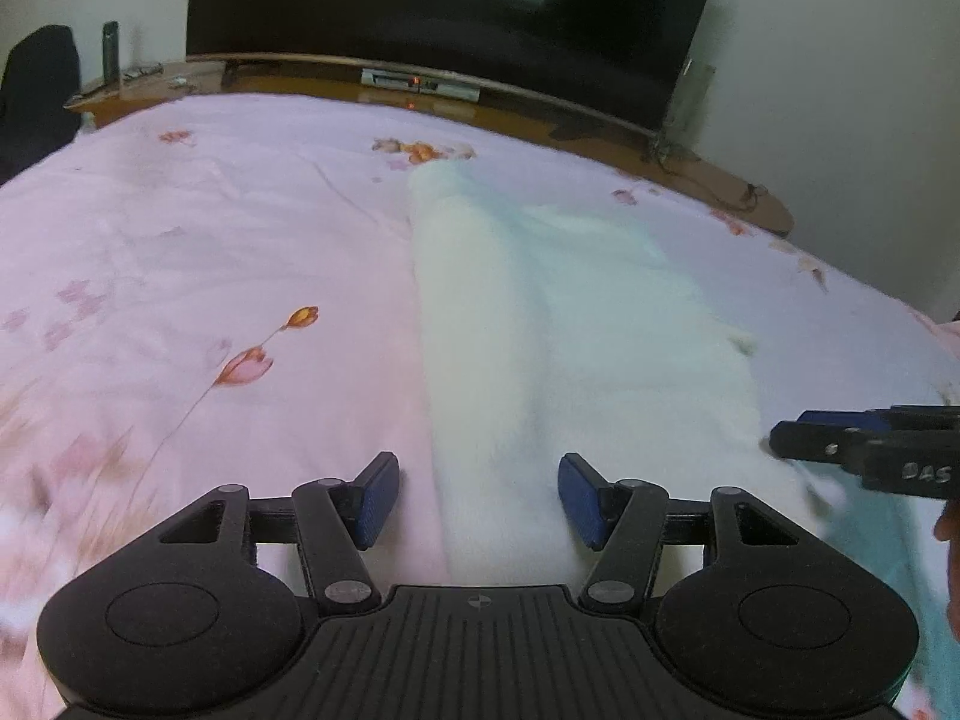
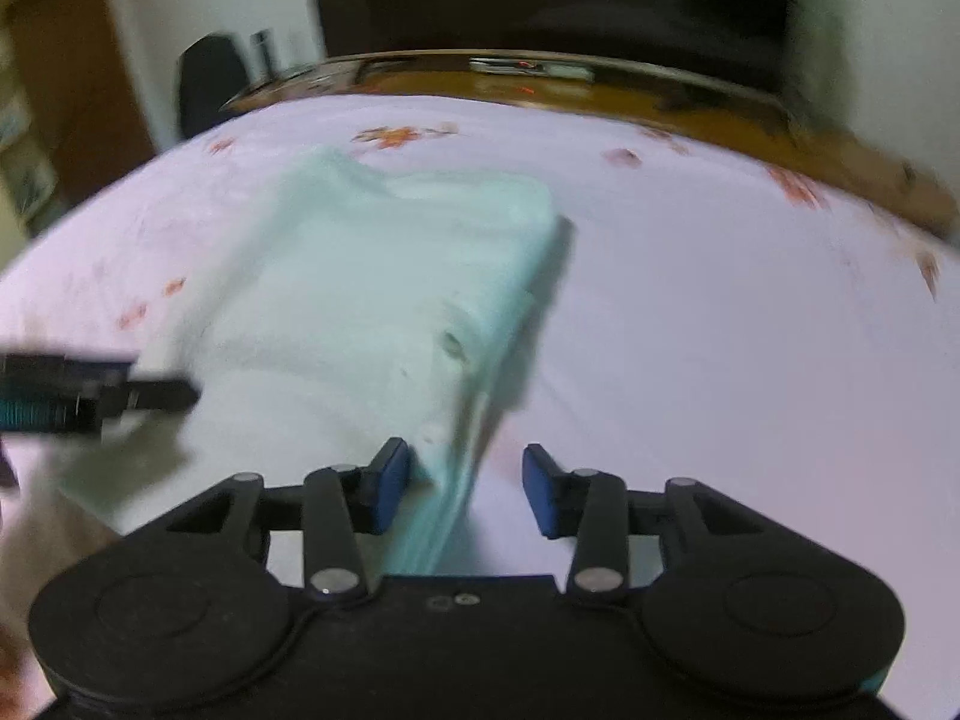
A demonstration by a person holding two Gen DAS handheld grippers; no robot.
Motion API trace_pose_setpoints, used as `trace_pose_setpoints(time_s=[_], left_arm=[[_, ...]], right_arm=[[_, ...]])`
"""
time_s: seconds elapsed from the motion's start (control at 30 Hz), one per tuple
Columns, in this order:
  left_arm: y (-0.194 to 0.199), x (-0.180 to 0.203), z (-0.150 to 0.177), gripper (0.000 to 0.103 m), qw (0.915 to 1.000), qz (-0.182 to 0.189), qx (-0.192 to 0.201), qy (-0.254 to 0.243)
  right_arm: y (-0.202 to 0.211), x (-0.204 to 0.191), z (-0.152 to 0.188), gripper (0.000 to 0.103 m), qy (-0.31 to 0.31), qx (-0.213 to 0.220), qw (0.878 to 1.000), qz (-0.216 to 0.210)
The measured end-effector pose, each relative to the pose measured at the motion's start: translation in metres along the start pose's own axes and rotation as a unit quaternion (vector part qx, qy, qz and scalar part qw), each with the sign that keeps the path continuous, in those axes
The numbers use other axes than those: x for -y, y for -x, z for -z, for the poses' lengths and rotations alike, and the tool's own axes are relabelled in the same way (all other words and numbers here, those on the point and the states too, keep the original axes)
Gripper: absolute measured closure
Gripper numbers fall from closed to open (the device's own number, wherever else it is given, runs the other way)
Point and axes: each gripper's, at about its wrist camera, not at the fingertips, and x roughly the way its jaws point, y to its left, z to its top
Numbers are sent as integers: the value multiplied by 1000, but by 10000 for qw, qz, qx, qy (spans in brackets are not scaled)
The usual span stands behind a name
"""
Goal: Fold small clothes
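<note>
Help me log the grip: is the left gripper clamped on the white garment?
No. In the left wrist view the left gripper stands open, its blue pads apart over the white garment's edge, pressing nothing.

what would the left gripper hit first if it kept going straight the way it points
Most likely the pale folded garment: its left edge lies between and just ahead of the open left gripper, on the floral bed sheet. Depth is unclear.

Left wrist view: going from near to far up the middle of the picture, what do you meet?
Left gripper → white folded garment → pink floral bedsheet → wooden shelf edge → dark screen.
</note>
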Motion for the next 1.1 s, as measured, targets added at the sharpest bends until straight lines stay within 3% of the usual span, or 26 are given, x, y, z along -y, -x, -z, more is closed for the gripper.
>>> trace_pose_setpoints(time_s=[0.03,0.07,0.1,0.13,0.2,0.3,0.43,0.53,0.73,1.1], left_arm=[[13,6,5,38,10000,34,44,-51],[28,14,12,20,9998,0,132,-155],[46,23,19,5,9991,-87,293,-281],[67,34,28,2,9978,-166,481,-431],[101,50,46,0,9953,-166,664,-679],[146,69,70,0,9946,-163,705,-747],[196,78,92,0,9945,-133,759,-714],[223,86,105,0,9935,-233,854,-721],[249,91,122,0,9932,-188,932,-666],[276,97,132,0,9905,-180,1174,-699]], right_arm=[[15,-1,4,61,-31,76,9999,-65],[30,-2,8,60,-66,130,9998,-132],[48,-3,15,51,-121,199,9995,-206],[66,-5,23,36,-167,269,9992,-258],[106,-9,42,22,-250,372,9984,-336],[161,-17,73,12,-432,535,9971,-315],[225,-29,107,5,-759,822,9937,-64],[257,-44,128,4,-669,967,9929,170],[280,-73,147,1,-118,1233,9888,831],[298,-79,160,1,-262,1226,9895,721]])
